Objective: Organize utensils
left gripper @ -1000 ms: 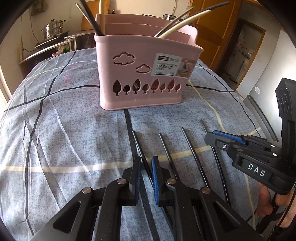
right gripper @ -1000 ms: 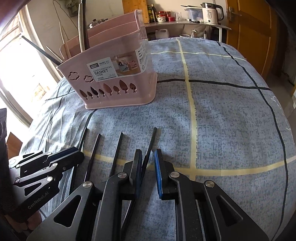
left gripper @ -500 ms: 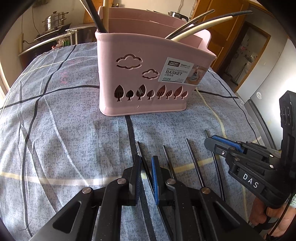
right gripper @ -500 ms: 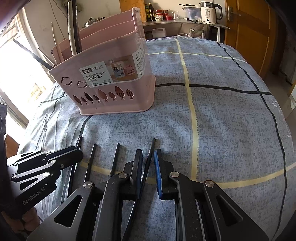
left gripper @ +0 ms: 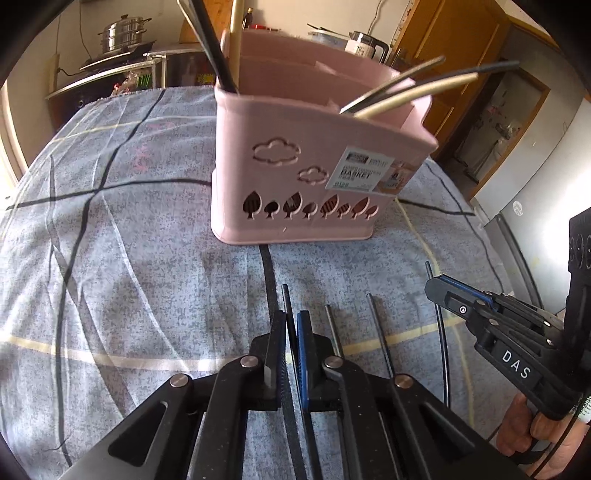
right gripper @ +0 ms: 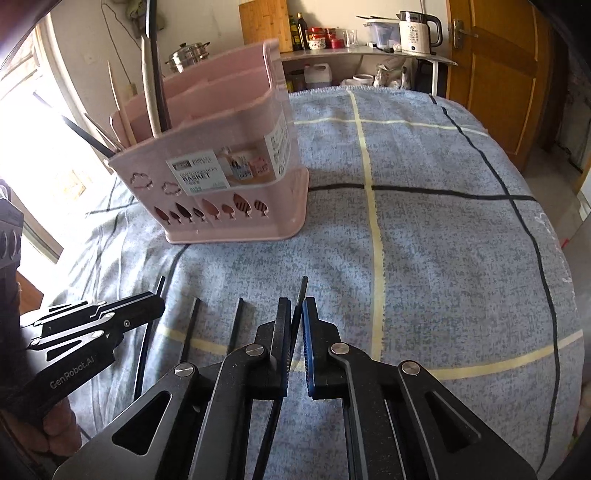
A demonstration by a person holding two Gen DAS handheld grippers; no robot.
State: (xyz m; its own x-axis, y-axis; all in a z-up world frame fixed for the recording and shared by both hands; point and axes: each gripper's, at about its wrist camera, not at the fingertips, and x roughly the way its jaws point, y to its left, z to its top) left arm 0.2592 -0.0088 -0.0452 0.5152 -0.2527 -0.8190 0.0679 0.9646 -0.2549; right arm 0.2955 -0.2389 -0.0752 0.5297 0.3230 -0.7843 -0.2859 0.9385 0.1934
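A pink utensil basket [left gripper: 317, 173] stands on the blue checked cloth, with chopsticks and long utensils sticking out of it; it also shows in the right wrist view [right gripper: 225, 184]. My left gripper [left gripper: 291, 328] is shut on a black chopstick [left gripper: 287, 306]. My right gripper [right gripper: 297, 314] is shut on another black chopstick [right gripper: 302, 290]. Two more black chopsticks [left gripper: 380, 332] lie on the cloth between them. Each gripper shows in the other's view, the right one [left gripper: 436, 290] and the left one [right gripper: 155, 308].
The cloth-covered table [right gripper: 443, 258] curves away on all sides. A counter with a kettle [right gripper: 419, 27] and bottles stands behind, a steel pot [left gripper: 120, 35] at the far left, a wooden door [right gripper: 498, 66] at the right.
Both grippers have moved forward toward the basket, each with its chopstick held. The basket looks larger and closer. The loose chopsticks have stayed on the cloth.
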